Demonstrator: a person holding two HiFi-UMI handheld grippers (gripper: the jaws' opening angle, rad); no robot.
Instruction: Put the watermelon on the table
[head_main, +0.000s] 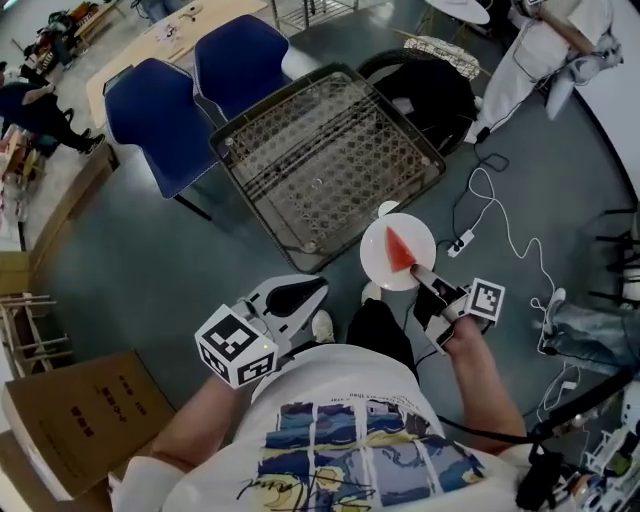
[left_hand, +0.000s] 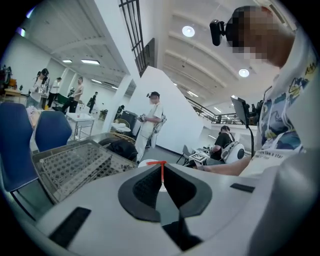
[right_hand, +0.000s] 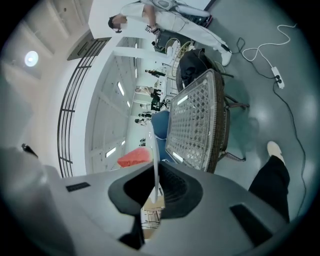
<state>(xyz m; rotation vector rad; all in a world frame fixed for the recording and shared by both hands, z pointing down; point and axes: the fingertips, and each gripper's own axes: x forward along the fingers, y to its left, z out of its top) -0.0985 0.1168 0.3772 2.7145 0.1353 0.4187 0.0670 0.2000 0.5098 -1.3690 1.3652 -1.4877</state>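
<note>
A red watermelon slice (head_main: 401, 252) lies on a white plate (head_main: 382, 262). My right gripper (head_main: 421, 274) is shut on the plate's near rim and holds it above the floor, just short of the wicker-topped table's (head_main: 330, 150) near corner. In the right gripper view the plate (right_hand: 155, 150) stands edge-on between the jaws of the gripper (right_hand: 156, 172), with the slice (right_hand: 132, 157) to its left. My left gripper (head_main: 318, 286) is shut with nothing in it, to the left of the plate. In the left gripper view the gripper's (left_hand: 162, 167) closed tips point towards the table (left_hand: 75, 165).
Two blue chairs (head_main: 160, 120) (head_main: 240, 55) stand at the table's far left side. A black bag (head_main: 425, 90) sits beyond its right corner. A white cable and power strip (head_main: 462, 242) lie on the floor at right. A cardboard box (head_main: 75, 420) is at lower left. A person in white (head_main: 550, 50) stands far right.
</note>
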